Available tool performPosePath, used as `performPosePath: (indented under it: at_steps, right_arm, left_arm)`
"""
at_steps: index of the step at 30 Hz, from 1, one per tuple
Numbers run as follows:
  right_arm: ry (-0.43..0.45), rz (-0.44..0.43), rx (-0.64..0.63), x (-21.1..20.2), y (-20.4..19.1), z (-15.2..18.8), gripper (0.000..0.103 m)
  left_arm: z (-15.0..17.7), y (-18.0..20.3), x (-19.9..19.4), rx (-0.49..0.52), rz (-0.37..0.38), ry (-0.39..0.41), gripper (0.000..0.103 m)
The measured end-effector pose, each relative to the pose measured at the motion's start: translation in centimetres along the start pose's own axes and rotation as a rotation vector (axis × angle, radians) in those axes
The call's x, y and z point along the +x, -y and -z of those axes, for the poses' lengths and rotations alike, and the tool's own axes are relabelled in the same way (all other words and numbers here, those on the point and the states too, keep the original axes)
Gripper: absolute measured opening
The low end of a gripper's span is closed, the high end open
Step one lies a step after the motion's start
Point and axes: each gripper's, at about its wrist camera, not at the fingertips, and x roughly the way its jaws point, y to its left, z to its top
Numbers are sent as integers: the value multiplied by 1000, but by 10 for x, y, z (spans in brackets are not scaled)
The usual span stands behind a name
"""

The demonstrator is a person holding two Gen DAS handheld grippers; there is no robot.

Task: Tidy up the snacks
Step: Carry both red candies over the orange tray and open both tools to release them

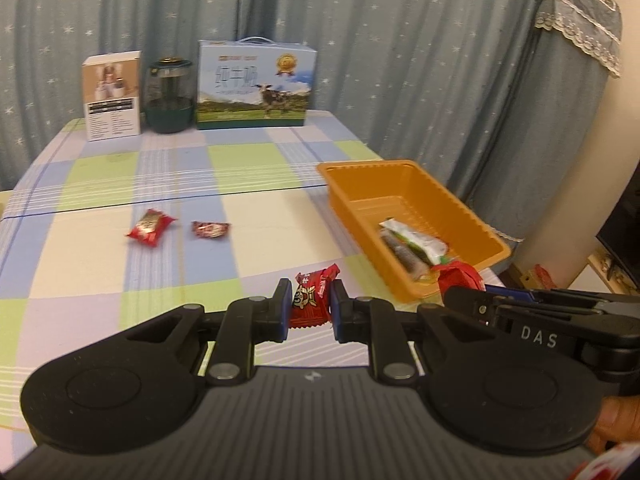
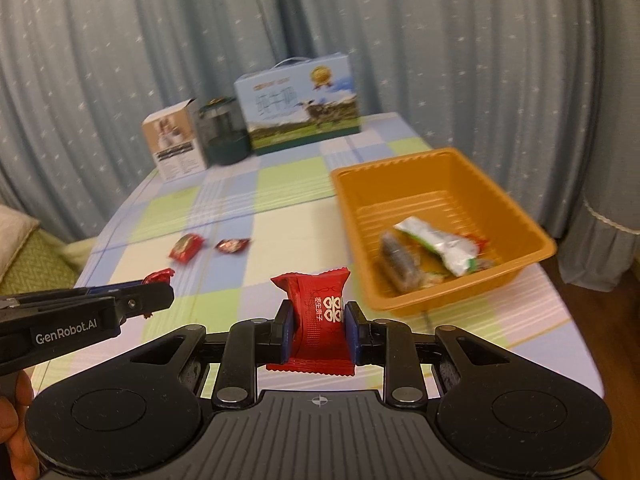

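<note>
My left gripper [image 1: 311,306] is shut on a small red candy packet [image 1: 308,298], held above the checked tablecloth. My right gripper [image 2: 318,326] is shut on a larger red snack packet [image 2: 316,312]. Each gripper shows side-on in the other's view: the right gripper [image 1: 454,296] beside the tray's near corner, the left gripper [image 2: 162,298] at the left. The orange tray [image 1: 404,170] [image 2: 440,158] sits to the right and holds several wrapped snacks [image 1: 412,246] [image 2: 436,250]. Two red candies [image 1: 150,227] [image 1: 211,229] lie on the table further out.
At the table's far edge stand a white box [image 1: 113,96], a dark green jar [image 1: 169,96] and a blue milk carton box [image 1: 256,82]. Star-patterned curtains hang behind. A cloth-covered appliance [image 1: 568,120] stands right of the table, and a cushion [image 2: 24,252] lies to the left.
</note>
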Motion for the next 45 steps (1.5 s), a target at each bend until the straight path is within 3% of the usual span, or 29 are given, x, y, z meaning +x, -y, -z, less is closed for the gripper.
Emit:
performPosePath:
  at_steps: [11,20,37,41,45]
  right_arm:
    - [37,78,67,-11,53,-19,27]
    - [38,111,88,5,90,-37,27]
    - [42,138,109,48,127,-66,27]
    - [40,136,113,50,127,-67,27]
    - [37,137,110,51,127,-67,27]
  left_arm:
    - [-21,47,35,43,92,-8,18]
    - [-39,74,78,61,145,-30,18]
    - [-43,95,150,85,153,-70,18]
    - [-43,95,157,83,146,-74,30]
    - [-42,84,148,86,116,-58,32]
